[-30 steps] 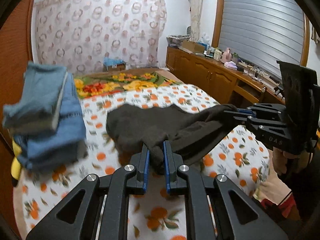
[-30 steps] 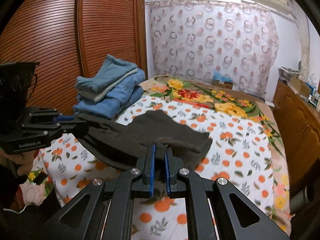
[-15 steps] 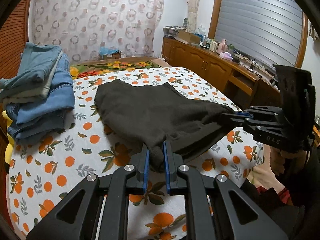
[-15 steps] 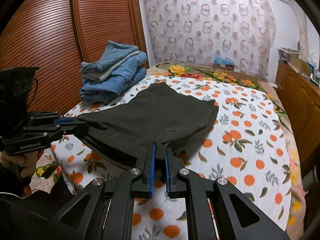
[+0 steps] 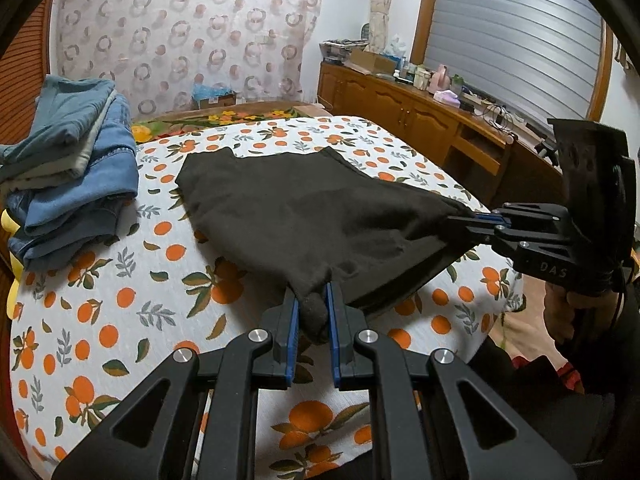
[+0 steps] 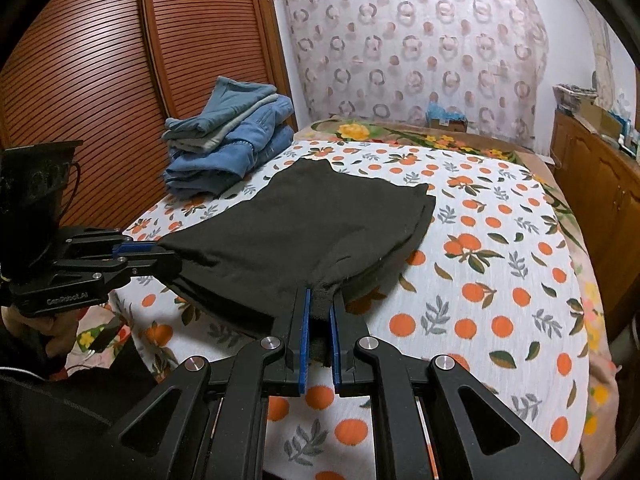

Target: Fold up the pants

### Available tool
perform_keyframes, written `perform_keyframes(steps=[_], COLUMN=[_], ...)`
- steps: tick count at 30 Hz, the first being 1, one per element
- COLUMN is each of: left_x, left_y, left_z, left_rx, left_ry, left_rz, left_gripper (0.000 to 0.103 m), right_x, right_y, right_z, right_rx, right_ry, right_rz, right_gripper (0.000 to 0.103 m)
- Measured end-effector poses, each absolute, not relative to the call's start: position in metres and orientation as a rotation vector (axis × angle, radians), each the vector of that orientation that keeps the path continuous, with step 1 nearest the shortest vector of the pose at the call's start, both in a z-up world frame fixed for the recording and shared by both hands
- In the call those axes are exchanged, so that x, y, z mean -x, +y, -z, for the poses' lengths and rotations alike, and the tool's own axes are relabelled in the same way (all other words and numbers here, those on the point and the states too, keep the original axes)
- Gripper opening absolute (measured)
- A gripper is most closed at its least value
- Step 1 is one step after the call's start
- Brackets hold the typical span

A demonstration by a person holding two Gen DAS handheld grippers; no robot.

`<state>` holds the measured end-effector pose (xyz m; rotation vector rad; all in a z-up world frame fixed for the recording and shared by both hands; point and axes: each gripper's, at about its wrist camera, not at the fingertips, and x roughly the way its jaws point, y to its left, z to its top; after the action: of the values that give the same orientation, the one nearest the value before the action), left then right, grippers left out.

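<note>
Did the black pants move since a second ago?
Yes. The pants have come down and spread flatter on the bed, reaching farther toward the curtain end.

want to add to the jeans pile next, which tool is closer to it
Left. The left tool grips the black pants on the side where the jeans pile sits; the right tool grips the corner farther from it.

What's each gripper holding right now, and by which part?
Both hold the black pants. The left gripper and right gripper each pinch a bunched corner of the near edge; the far end lies on the bed.
</note>
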<state>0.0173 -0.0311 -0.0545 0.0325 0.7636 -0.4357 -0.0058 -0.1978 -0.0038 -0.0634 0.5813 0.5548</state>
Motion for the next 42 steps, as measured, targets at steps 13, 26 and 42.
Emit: perform_keyframes(steps=[13, 26, 42], left_x=[-0.008, -0.004, 0.016], left_y=[-0.03, -0.031, -0.027], left_z=[0.066, 0.077, 0.035], left_rx=[-0.021, -0.027, -0.014], left_ry=[0.802, 0.829, 0.732], left_rz=[0.454, 0.463, 0.498], left_gripper=[0.014, 0.014, 0.014], right_x=[0.019, 0.019, 0.038], right_y=[-0.202, -0.196, -0.207], right_z=[0.018, 0.029, 0.001], right_rx=[0.041, 0.036, 0.019], right_ry=[0.625, 0.666, 0.605], right_rz=[-0.567, -0.565, -0.612], right_gripper=[0.008, 0.008, 0.008])
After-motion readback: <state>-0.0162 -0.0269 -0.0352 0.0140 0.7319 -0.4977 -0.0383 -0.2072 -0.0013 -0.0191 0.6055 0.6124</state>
